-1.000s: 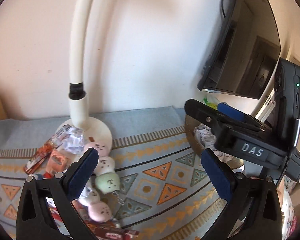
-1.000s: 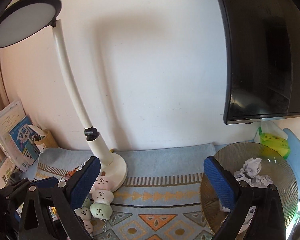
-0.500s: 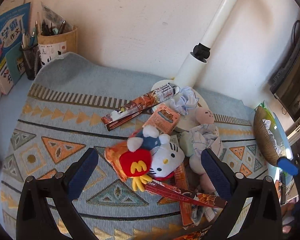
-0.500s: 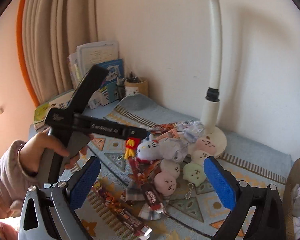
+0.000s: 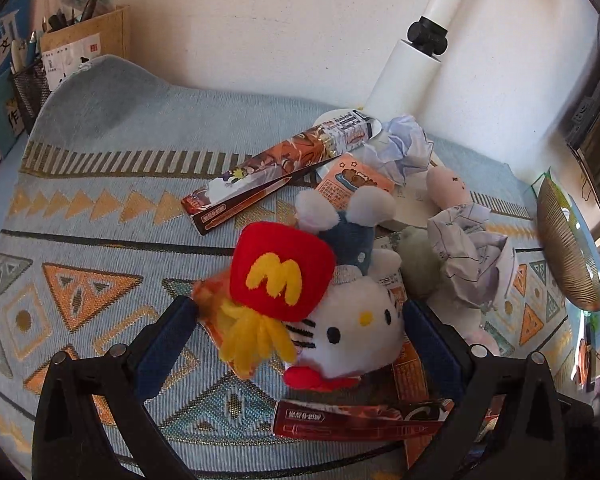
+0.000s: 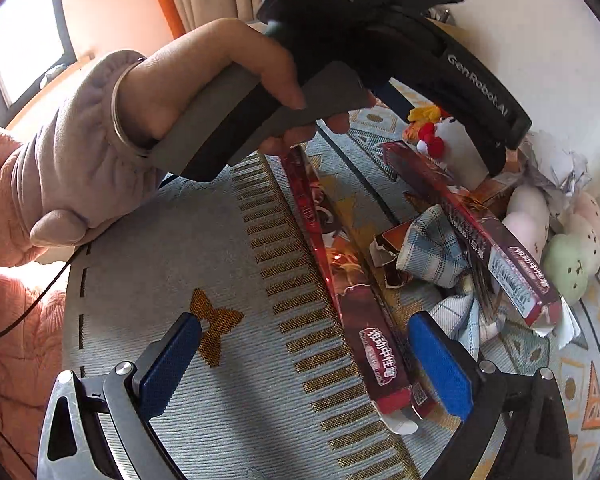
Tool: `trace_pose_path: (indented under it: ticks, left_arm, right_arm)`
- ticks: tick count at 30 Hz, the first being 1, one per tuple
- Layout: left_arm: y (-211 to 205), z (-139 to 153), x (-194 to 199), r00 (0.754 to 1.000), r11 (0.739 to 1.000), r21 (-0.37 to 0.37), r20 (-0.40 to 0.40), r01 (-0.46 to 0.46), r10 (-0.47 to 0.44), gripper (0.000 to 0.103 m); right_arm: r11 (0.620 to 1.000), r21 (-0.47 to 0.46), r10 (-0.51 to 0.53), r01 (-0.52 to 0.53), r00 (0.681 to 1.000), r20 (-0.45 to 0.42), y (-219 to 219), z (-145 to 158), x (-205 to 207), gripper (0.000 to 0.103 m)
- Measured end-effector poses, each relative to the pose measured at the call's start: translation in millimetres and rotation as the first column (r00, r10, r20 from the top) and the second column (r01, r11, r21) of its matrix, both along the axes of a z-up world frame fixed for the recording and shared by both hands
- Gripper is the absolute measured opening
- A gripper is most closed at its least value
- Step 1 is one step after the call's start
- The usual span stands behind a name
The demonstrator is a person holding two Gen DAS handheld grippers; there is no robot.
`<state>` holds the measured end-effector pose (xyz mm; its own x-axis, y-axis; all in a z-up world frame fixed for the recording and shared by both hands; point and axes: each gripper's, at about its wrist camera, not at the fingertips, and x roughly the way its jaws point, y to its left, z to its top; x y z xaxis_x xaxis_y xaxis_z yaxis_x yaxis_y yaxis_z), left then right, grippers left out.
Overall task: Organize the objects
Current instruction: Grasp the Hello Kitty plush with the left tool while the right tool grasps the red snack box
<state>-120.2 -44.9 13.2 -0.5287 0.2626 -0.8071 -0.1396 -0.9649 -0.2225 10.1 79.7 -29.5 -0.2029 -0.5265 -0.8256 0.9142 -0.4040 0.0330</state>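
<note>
- Straddling the white cat plush [image 5: 352,332], the left gripper [image 5: 300,330] stood released in the left wrist view, its blue pads [image 5: 166,344] wide on either side of the toy and not pressing it.
- The plush lay on a patterned blue mat [image 5: 112,184], with a red fries-shaped cushion [image 5: 282,270] bearing a yellow M against its head.
- Behind it a long printed box [image 5: 276,170] lay slanted toward the white lamp base [image 5: 404,76]; crumpled paper [image 5: 406,148] sat just beside that box's far end.
- A second wad of paper [image 5: 472,248] rested right of the plush, near a pink round plush [image 5: 446,184], and a ribbed bowl [image 5: 566,244] stood at the mat's right edge.
- Pencil holders [image 5: 80,44] stood at the far left corner.
- In the right wrist view, the right gripper [image 6: 306,364] was also released, its jaws apart over a dark red box [image 6: 374,344] lying on the mat.
- A person's hand [image 6: 216,80] in a pink sleeve [image 6: 72,164] gripped the left gripper's handle above the pile.
- A plaid cloth [image 6: 434,250] lay between two boxes, and a green plush [image 6: 572,268] sat at the right.
</note>
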Motion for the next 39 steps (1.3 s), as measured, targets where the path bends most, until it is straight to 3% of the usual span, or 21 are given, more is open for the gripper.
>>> trace_pose_path:
  ticks: [7,18,19,20,21,22,23,26,30,35,39]
  left_arm:
    - [9,-11,-2,0.999,0.998,-0.049,-0.023,0.039,-0.041,0.103]
    - [10,-17,-10,0.998,0.998,-0.024,-0.025,0.051,-0.052,0.103]
    - [8,-17,-11,0.998,0.999,-0.003,-0.032,0.046,-0.046,0.1]
    - [4,-14,-10,0.998,0.999,0.029,-0.047,0.036,-0.035,0.091]
    - [-3,-14,-9,0.998,0.997,0.076,-0.061,0.018,-0.014,0.088]
    - [-10,-15,-7,0.998,0.992,0.129,-0.07,0.01,-0.001,0.085]
    - [-16,-16,-5,0.997,0.987,0.161,-0.078,0.017,-0.004,0.083]
    - [-20,-17,1,0.996,0.983,0.179,-0.089,0.033,-0.017,0.082]
    - [-17,-4,13,0.993,0.981,0.193,-0.114,0.019,0.004,0.078]
    - [-26,11,24,0.989,0.989,0.147,-0.151,0.019,0.003,0.075]
    - [-34,20,36,0.983,0.987,0.16,-0.184,0.007,0.023,0.073]
  right_arm:
    - [0.998,-0.015,0.06,-0.061,0.997,-0.046,-7,-7,0,0.103]
    - [0.998,-0.026,0.049,-0.05,0.998,-0.031,1,-5,-3,0.102]
    - [0.999,-0.03,0.04,-0.041,0.999,-0.037,3,-4,-4,0.098]
    - [0.999,-0.044,0.016,-0.017,0.999,-0.037,8,-1,-8,0.086]
    - [0.998,-0.059,-0.031,0.028,0.999,-0.039,13,2,-11,0.062]
    - [0.993,-0.077,-0.087,0.085,0.996,-0.027,18,5,-15,0.045]
    - [0.985,-0.095,-0.143,0.144,0.99,0.019,25,7,-21,0.024]
    - [0.953,-0.153,-0.243,0.262,0.961,0.133,42,7,-30,0.018]
    - [0.949,-0.146,-0.271,0.278,0.96,0.066,44,10,-15,0.017]
    - [0.928,-0.202,-0.301,0.314,0.949,0.095,49,16,10,0.016]
    - [0.898,-0.257,-0.337,0.358,0.934,0.122,69,27,24,0.016]
